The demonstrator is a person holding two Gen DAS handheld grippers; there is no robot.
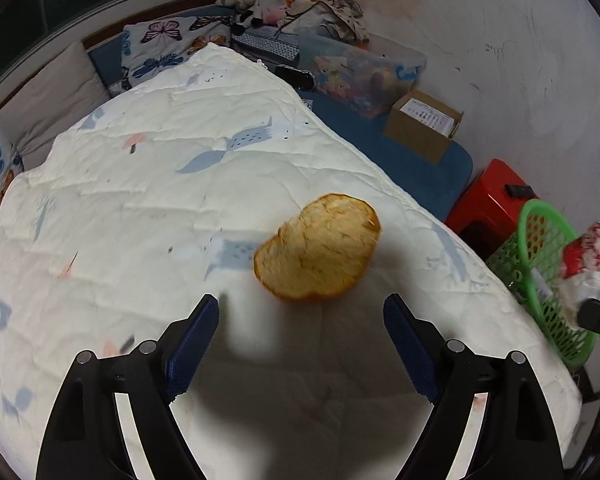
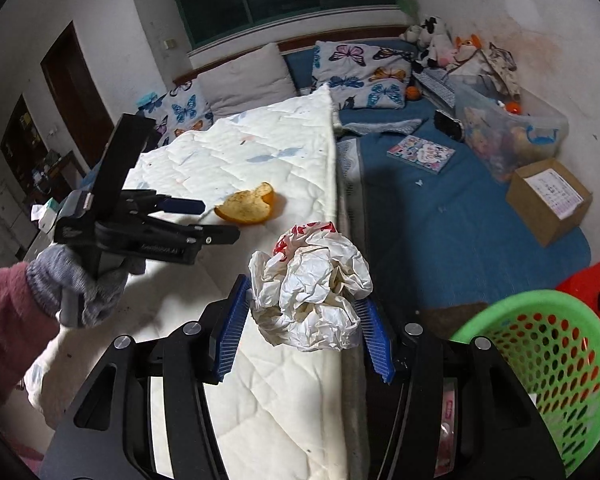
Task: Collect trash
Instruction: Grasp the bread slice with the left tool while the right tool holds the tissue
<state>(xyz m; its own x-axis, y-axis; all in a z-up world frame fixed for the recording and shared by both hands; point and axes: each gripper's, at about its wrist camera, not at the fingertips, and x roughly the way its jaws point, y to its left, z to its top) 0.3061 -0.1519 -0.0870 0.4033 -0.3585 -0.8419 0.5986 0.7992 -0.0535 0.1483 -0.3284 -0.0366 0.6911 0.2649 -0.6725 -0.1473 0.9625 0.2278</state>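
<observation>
Two claws share the job: your right claw [image 2: 302,330] clamps the crumpled white-and-red paper wrapper [image 2: 310,294] for the green mesh plastic basket [image 2: 556,364] to its right, while your left claw [image 1: 302,322] gapes wide just short of the dried orange peel [image 1: 318,248] ahead on the cream quilted bed cover [image 1: 140,208].

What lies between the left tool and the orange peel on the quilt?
Only bare quilt. In the left wrist view, the open left tool sits just short of the orange peel, with nothing else on the stretch between.

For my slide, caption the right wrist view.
Right gripper holds crumpled paper near green basket; left gripper nears peel.
</observation>
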